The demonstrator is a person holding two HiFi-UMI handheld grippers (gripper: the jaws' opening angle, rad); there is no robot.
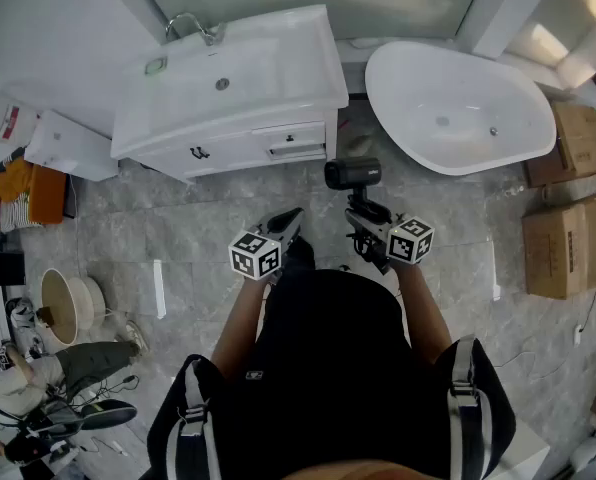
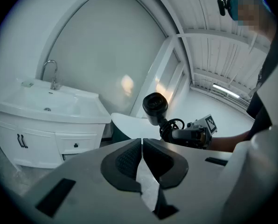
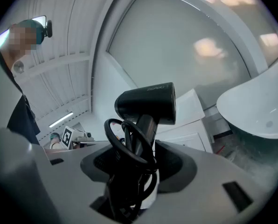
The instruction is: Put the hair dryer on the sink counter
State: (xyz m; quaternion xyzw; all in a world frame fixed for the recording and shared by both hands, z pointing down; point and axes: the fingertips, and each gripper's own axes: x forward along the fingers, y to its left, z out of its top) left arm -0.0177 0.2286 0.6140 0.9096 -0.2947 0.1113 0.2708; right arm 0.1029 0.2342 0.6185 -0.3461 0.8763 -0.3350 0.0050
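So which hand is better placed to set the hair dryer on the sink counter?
Right: the right gripper holds the black hair dryer by its handle. The left gripper is shut and empty.

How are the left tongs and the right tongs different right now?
The left tongs are shut tight; the right tongs stand wide apart. The left tongs hold nothing; the right tongs grip the black hair dryer by its handle, with the cord coiled there. Both carry a marker cube.

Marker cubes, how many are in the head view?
2: one cube on the left gripper, one cube on the right gripper, which holds the hair dryer. None seems hidden.
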